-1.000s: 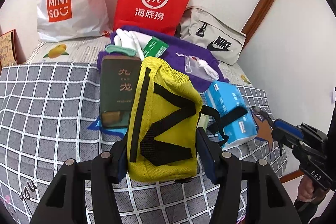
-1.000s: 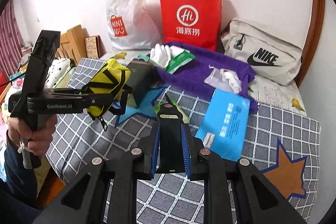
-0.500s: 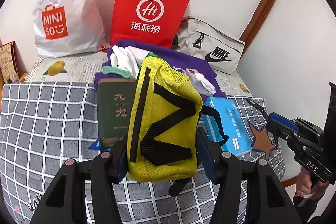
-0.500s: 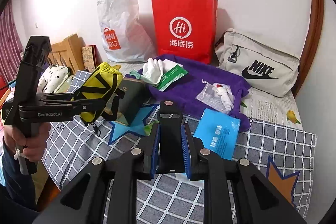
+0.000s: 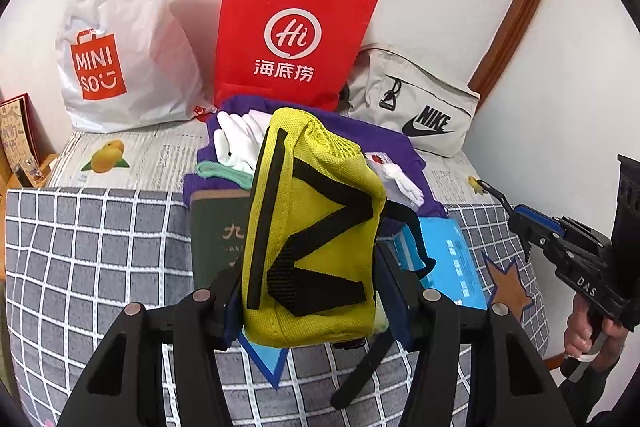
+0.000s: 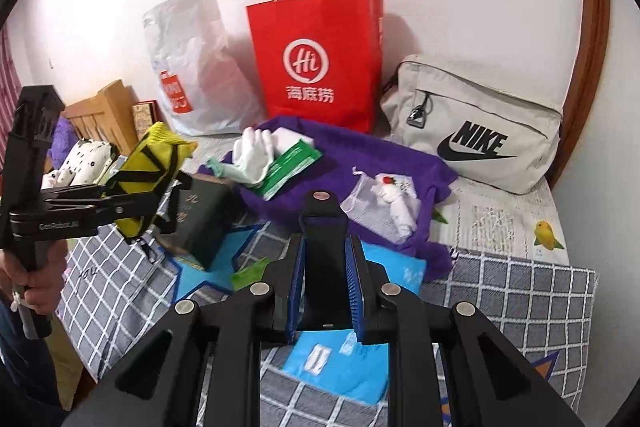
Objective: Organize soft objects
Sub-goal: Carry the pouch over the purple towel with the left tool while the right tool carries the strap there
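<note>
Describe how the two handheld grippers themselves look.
Both grippers are black linkage frames with silver pivot pins and blue pads inside the jaws. The left gripper reads "GenRobot.AI" on its side; the right gripper reads "DAS". Each has a black pistol-style handle.

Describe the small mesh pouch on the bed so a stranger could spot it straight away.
Find the red paper bag standing against the wall, then the purple towel spread on the bed in front of it. On the towel's right part, towards the grey Nike bag, lies the mesh pouch. It alone is see-through, drawstring-topped, with something white bundled inside, unlike the white gloves and green wipes pack to its left.
</note>
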Demonstrator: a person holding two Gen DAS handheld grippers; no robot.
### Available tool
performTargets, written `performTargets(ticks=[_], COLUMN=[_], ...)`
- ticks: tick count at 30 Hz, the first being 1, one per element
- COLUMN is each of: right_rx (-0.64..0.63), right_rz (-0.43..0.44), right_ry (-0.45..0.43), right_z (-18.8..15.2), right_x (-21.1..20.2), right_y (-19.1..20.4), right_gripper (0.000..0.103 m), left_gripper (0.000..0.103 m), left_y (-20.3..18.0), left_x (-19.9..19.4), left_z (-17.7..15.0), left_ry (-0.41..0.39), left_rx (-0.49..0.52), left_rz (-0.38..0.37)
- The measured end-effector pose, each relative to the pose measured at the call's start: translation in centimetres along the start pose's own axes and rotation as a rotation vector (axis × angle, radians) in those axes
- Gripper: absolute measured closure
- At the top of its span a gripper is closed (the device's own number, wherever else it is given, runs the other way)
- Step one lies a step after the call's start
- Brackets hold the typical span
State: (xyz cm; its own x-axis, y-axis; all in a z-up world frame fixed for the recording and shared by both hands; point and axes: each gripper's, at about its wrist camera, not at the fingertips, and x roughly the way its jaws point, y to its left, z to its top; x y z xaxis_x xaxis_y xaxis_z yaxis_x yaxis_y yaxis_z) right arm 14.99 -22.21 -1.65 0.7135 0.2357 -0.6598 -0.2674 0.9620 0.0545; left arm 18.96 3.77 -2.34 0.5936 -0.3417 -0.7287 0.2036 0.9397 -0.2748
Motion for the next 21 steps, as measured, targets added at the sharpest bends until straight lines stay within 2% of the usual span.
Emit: performTargets(ticks=[11,21], right_rx=[0.050,0.074], right_rz=[-0.036,-0.016], right_ry=[-0.005,0.016], right_z=[2.9,5.3], right_x=[3.1,7.9], right_y=[-3.4,-5.4], right_gripper=[0.083,0.083], left_gripper=[0.048,0.048], left_y=[0.4,0.4], left_x=[2.6,7.2], left_z=[3.5,6.9], left_ry=[0.008,0.038], left_rx=[0.005,0.010], left_rz=[0.023,0.016])
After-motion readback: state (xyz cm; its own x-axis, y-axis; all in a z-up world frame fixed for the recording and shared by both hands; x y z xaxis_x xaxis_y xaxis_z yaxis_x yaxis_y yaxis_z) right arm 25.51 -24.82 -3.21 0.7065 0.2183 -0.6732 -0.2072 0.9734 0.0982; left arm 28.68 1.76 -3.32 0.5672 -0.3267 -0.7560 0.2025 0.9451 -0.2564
